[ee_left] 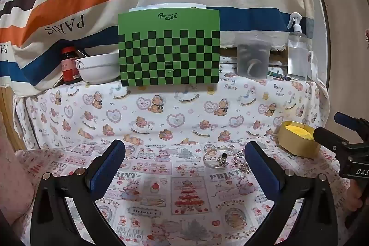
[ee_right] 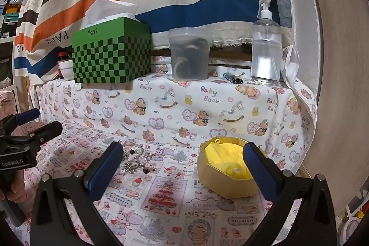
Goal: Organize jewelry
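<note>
A silver bangle (ee_left: 218,157) lies flat on the printed cloth with small silver charm pieces (ee_left: 242,165) beside it; the same pile shows in the right wrist view (ee_right: 136,158). An open yellow jewelry box (ee_right: 227,171) with yellow lining stands to the right of the pile; it also shows in the left wrist view (ee_left: 298,138). My left gripper (ee_left: 184,167) is open and empty, with the jewelry just inside its right finger. My right gripper (ee_right: 183,167) is open and empty, between the pile and the box.
On a raised shelf at the back stand a green checkered tissue box (ee_left: 168,50), a white bowl (ee_left: 98,68), a red-capped bottle (ee_left: 69,63), a clear plastic tub (ee_right: 190,54), a spray bottle (ee_right: 266,43) and a lighter (ee_right: 233,78). Striped fabric hangs behind.
</note>
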